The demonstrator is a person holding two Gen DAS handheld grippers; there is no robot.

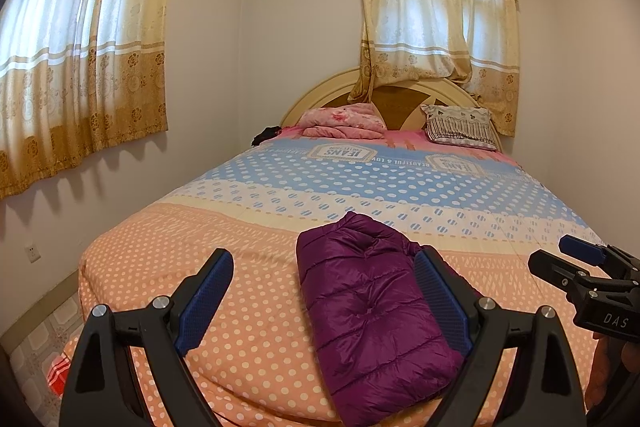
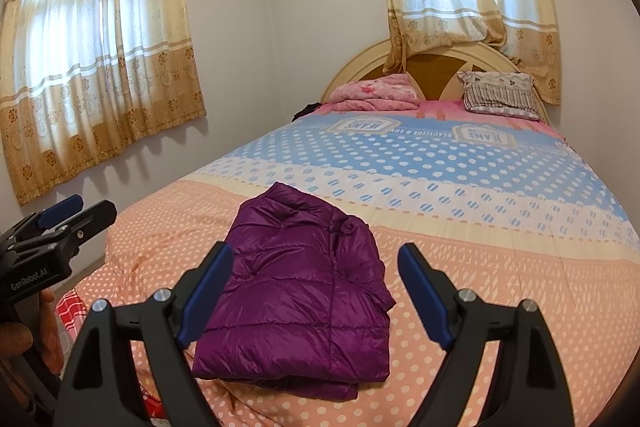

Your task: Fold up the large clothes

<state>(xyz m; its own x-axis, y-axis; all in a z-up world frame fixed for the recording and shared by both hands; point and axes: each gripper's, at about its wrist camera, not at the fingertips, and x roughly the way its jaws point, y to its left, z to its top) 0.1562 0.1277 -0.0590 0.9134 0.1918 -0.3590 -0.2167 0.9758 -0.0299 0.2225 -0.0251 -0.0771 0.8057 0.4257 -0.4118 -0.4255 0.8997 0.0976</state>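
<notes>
A purple quilted puffer jacket (image 1: 372, 311) (image 2: 304, 291) lies folded into a compact bundle near the foot of the bed, on the orange dotted bedspread (image 1: 224, 267) (image 2: 500, 287). My left gripper (image 1: 324, 271) hovers above the near edge of the bed, open, with nothing between its blue pads; the jacket lies beyond, toward its right finger. My right gripper (image 2: 316, 267) is open too, held over the jacket's near end without touching it. Each gripper shows in the other's view: the right gripper (image 1: 580, 267) at the right edge, the left gripper (image 2: 64, 223) at the left edge.
At the head of the bed lie a pink folded quilt (image 1: 344, 119) and a patterned pillow (image 1: 460, 127) against the curved headboard (image 1: 320, 87). A dark item (image 1: 266, 135) sits at the bed's far left. Curtained windows (image 1: 80, 39) stand left and behind. Tiled floor (image 1: 36, 339) runs left.
</notes>
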